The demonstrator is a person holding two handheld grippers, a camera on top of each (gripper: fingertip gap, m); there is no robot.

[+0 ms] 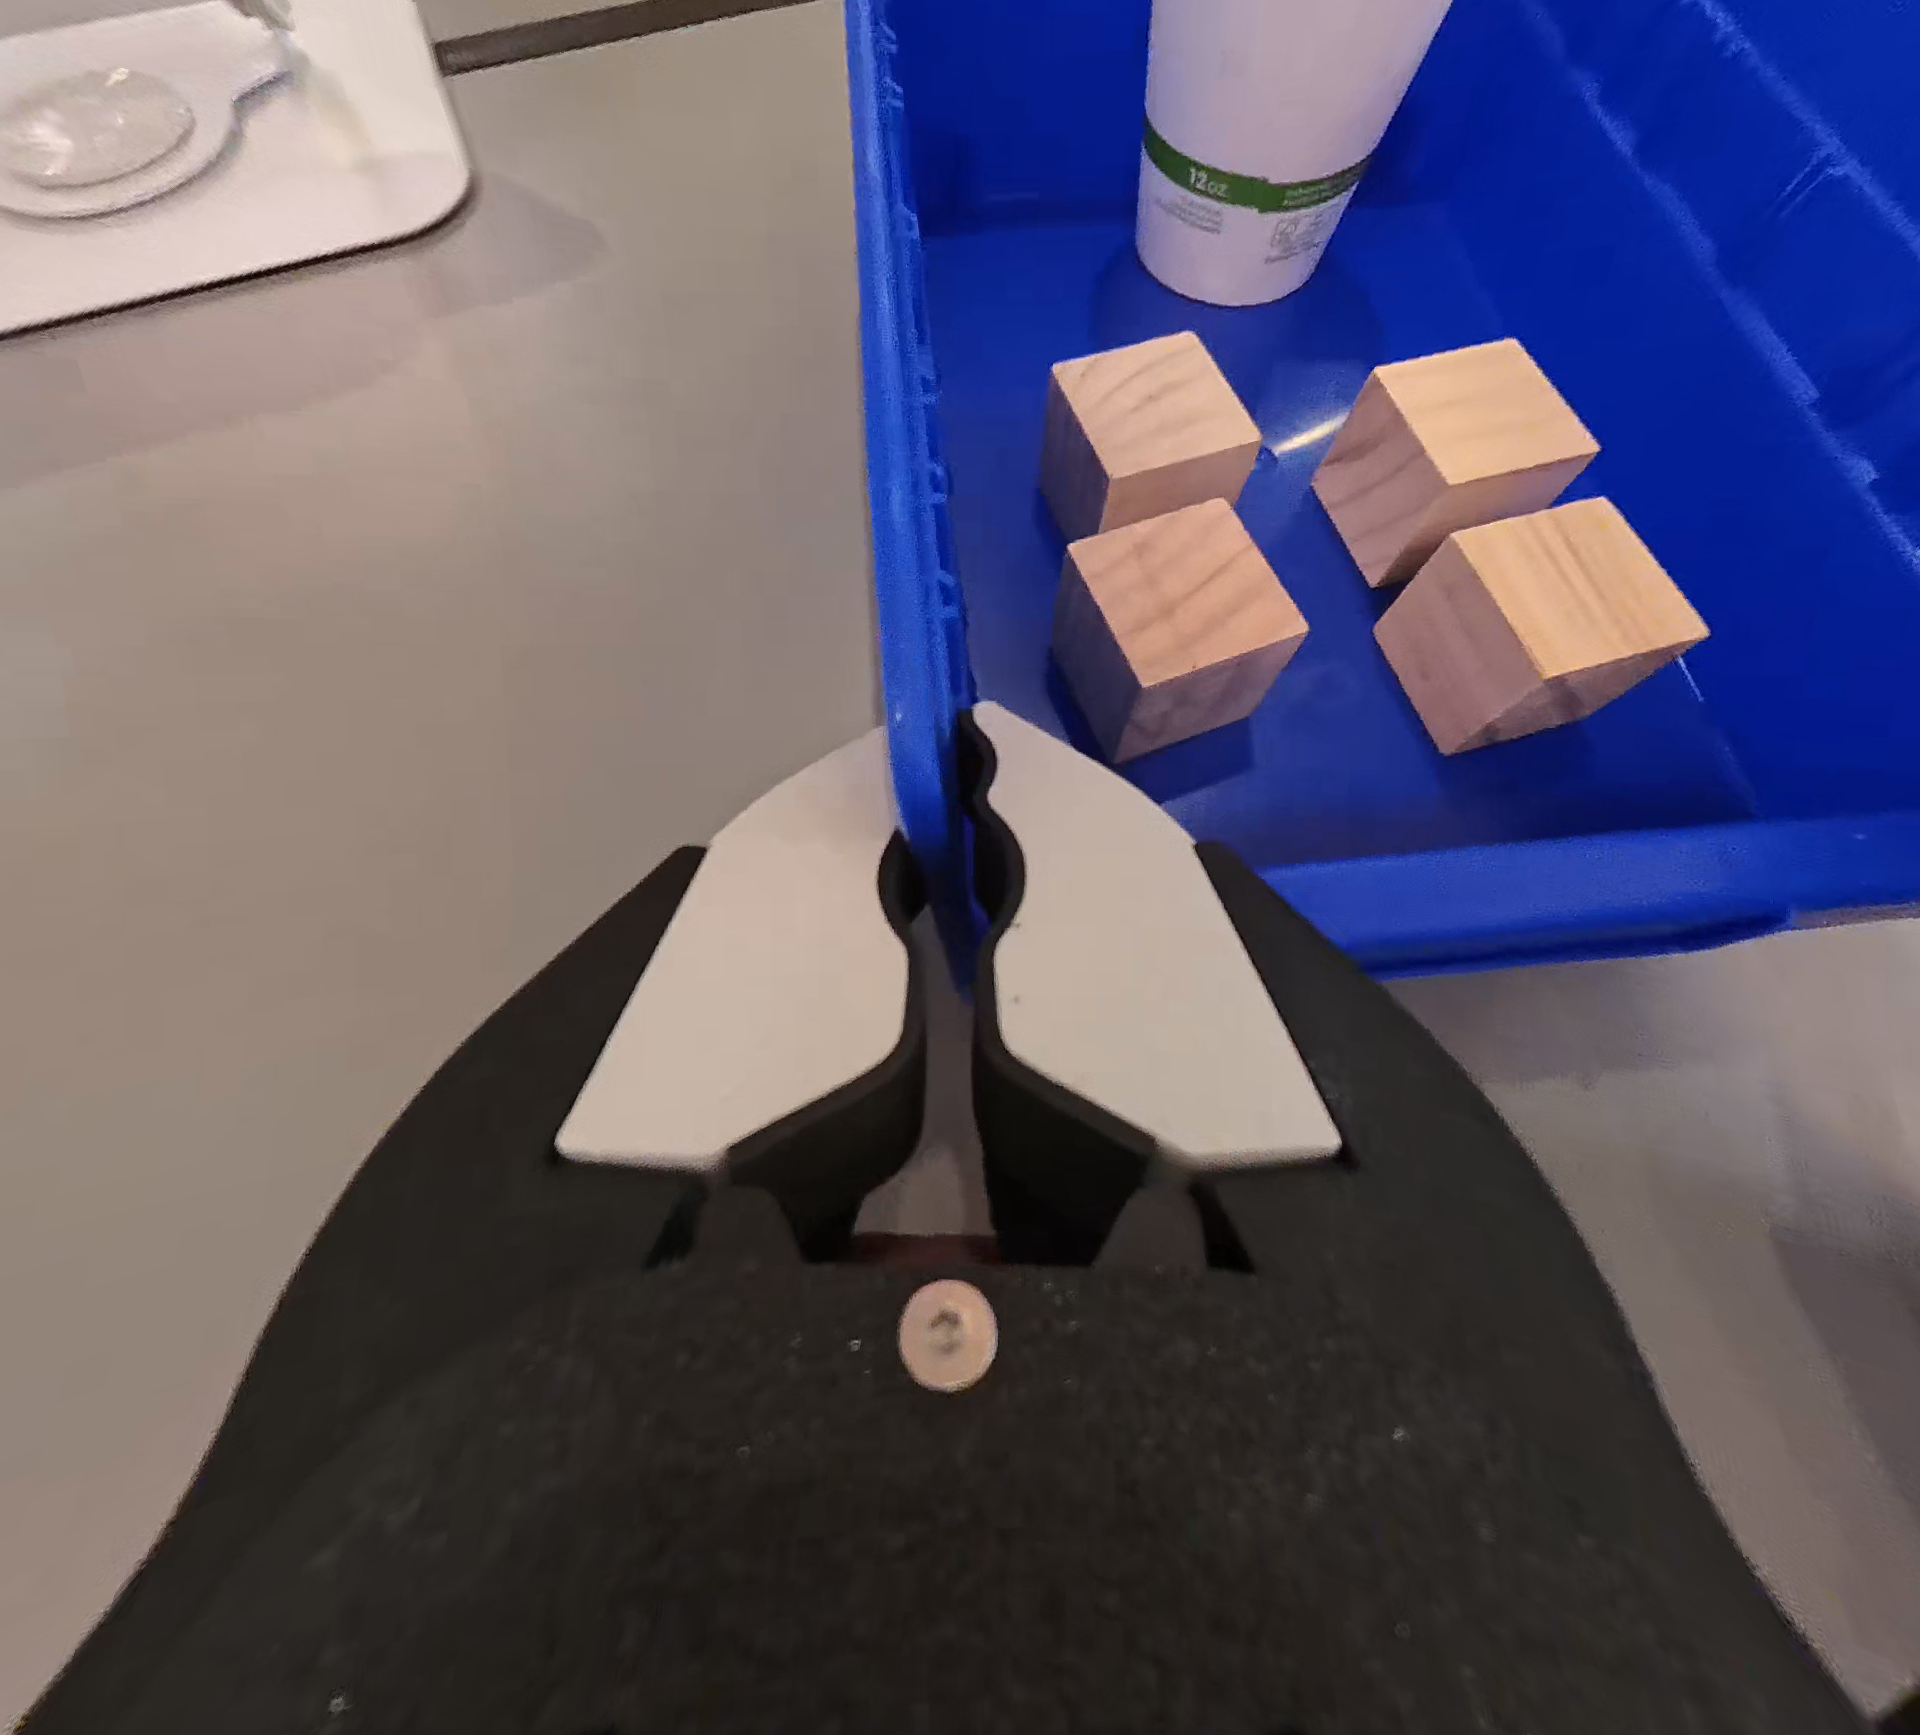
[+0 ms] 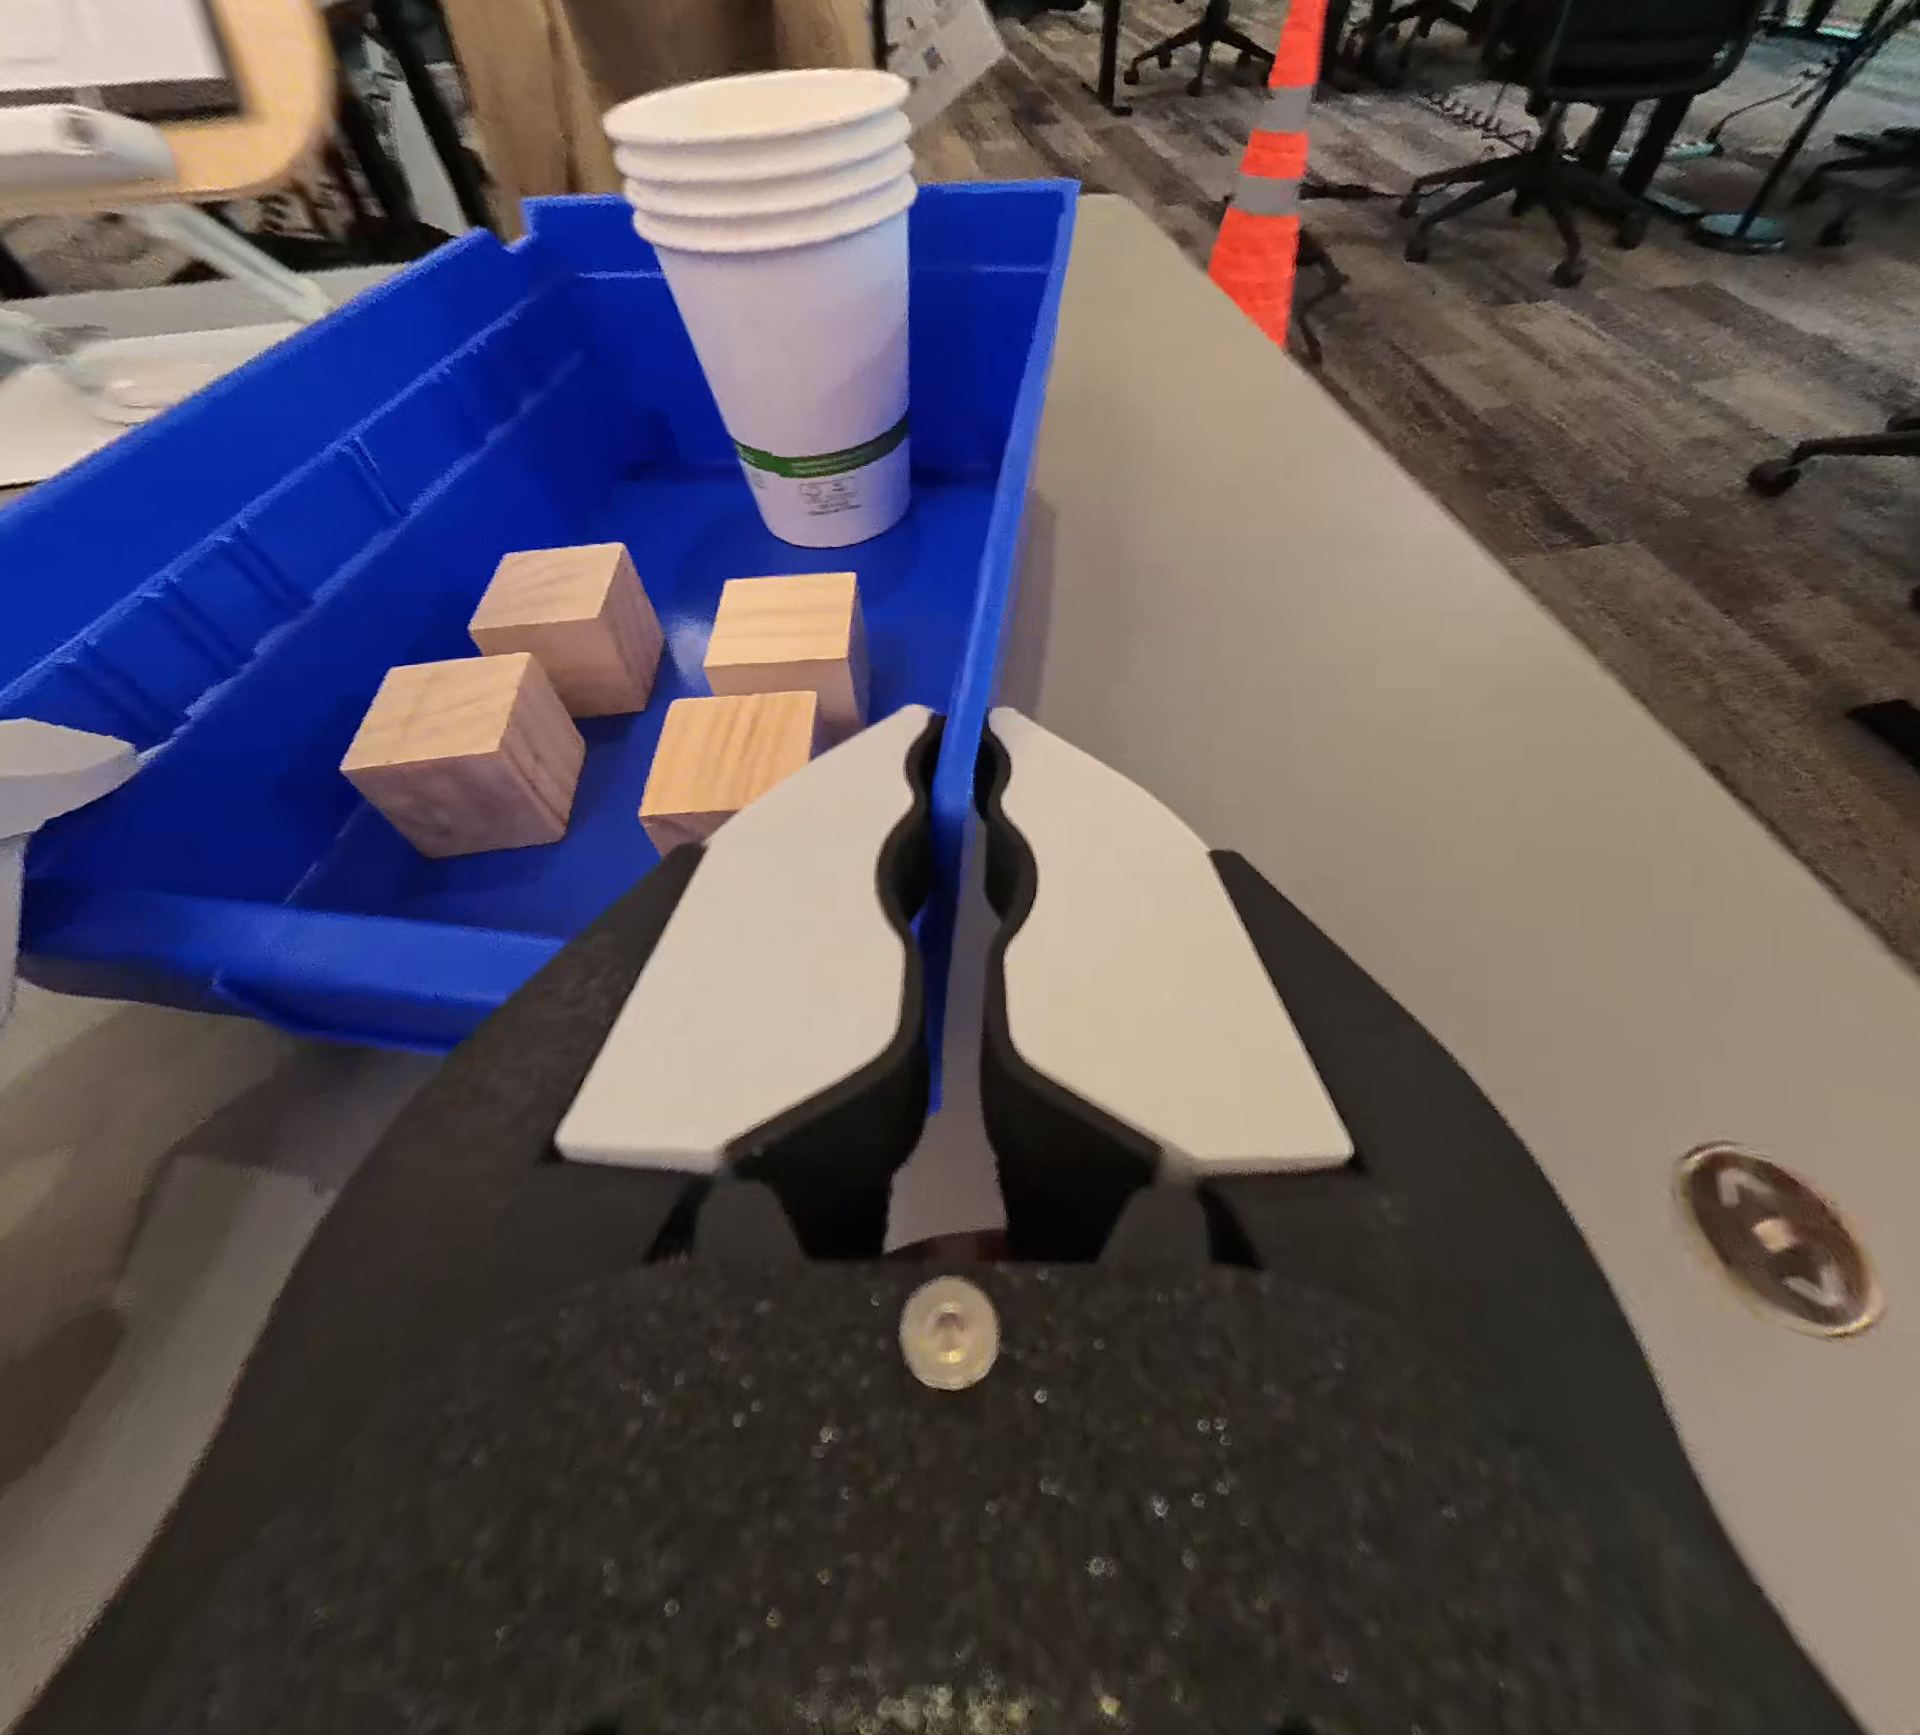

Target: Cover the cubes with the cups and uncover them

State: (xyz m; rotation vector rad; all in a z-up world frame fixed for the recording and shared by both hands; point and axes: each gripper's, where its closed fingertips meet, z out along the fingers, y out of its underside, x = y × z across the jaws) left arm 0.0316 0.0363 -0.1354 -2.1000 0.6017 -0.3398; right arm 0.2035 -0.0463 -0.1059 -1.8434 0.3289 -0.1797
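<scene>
A blue plastic bin (image 1: 1558,896) stands on a grey table and holds several wooden cubes (image 1: 1174,615) and a stack of white paper cups (image 1: 1278,54) upright at its far end. My left gripper (image 1: 935,729) is shut on the bin's left wall, one pad on each side of it. In the right wrist view the bin (image 2: 260,958) shows the cubes (image 2: 468,750) and the cup stack (image 2: 790,293). My right gripper (image 2: 961,724) is shut on the bin's right wall. The left gripper's fingertip (image 2: 52,771) shows at the left edge.
A white flat stand base (image 1: 208,158) lies on the grey table (image 1: 416,646) left of the bin. To the right the table (image 2: 1351,750) ends at an edge, with an orange cone (image 2: 1273,179), office chairs and desks on the floor beyond. A round metal insert (image 2: 1777,1238) sits in the tabletop.
</scene>
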